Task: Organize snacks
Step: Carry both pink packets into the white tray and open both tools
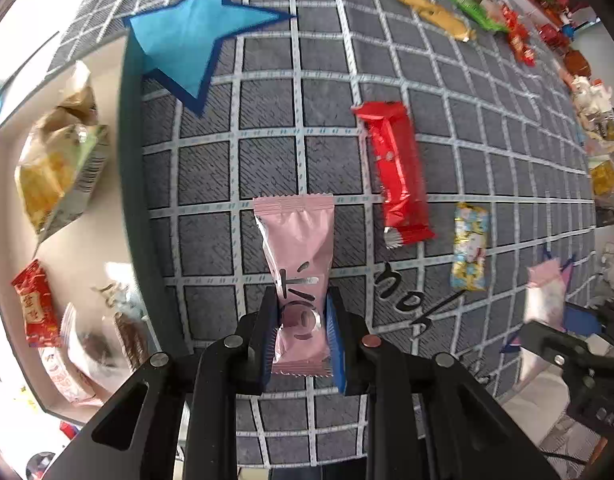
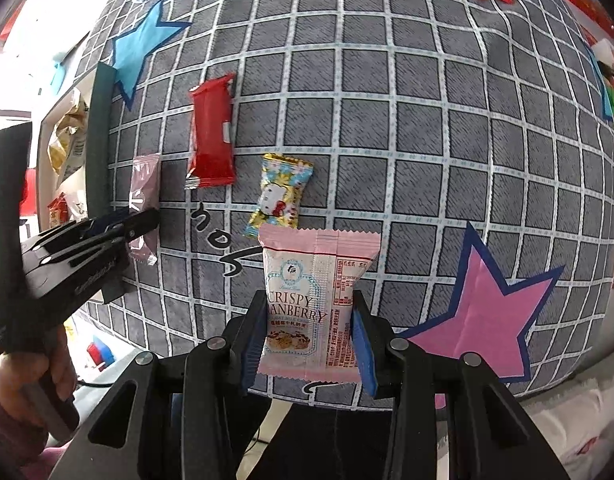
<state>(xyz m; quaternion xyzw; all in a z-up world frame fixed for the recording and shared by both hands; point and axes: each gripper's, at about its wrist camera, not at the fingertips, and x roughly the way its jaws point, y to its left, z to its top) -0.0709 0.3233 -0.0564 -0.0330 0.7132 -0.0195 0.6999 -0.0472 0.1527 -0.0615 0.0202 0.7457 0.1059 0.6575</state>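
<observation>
1. Slim pink foil snack packet [image 1: 297, 280] has its long axis running straight away from the left camera; its far crimped end points away and its near end sits between the fingers. It is over the grey checked cloth surface [image 1: 467, 160], close to the dark wall of the white box [image 1: 127, 160].
2. Left gripper [image 1: 301, 322]: jaws narrow, blue pads pinching the slim pink packet's lower half.
3. Squarish pink-and-white cranberry snack packet [image 2: 319, 300] has its printed face toward the right camera, with its top crimp pointing away from the gripper. It is over the cloth, beside the pink paper star [image 2: 479, 312].
4. Right gripper [image 2: 307, 340]: jaws partly closed, with pads on both side edges of the cranberry packet, holding it.
5. Flat on the cloth: a long red wrapper bar [image 1: 395, 172], long axis roughly away from the left camera, and a small gold cartoon-print candy packet [image 1: 471, 246] just beside it.
6. White box holds several snack bags [image 1: 59, 160]. A blue paper star [image 1: 187, 40] lies near its corner.
</observation>
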